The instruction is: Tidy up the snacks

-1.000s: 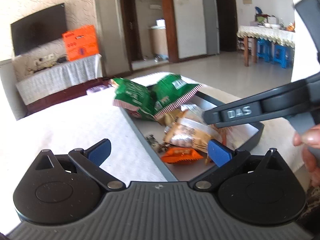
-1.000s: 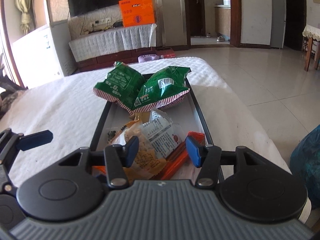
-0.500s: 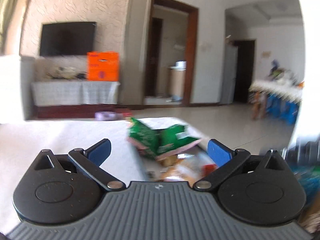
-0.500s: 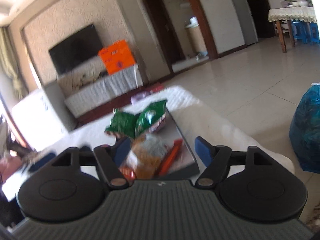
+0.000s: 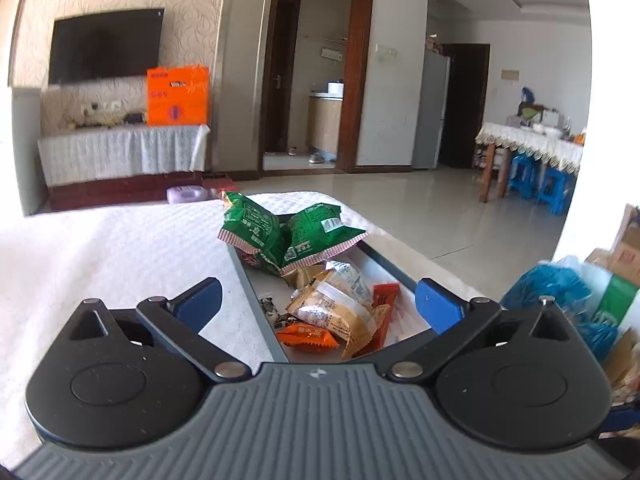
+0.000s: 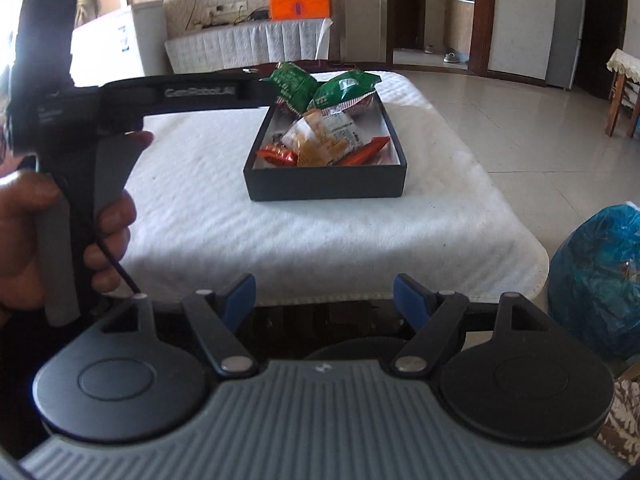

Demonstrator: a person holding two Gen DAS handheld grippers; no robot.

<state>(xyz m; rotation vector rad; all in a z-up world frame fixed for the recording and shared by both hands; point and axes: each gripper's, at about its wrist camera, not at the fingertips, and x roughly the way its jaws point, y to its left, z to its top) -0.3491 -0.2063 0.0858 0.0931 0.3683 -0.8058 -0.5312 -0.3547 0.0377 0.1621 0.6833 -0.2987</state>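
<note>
The white-covered worktop carries a dark tray right of centre, its long axis running away from the near edge; bare cloth lies left and in front of the tray; snack packets fill the tray; left tongs and right tongs stand spread, empty; the right tongs have just been opening.

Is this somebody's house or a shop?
Most likely a home's living room: a wall television, a fridge by a doorway, and a cloth-covered dining table with blue stools.
</note>
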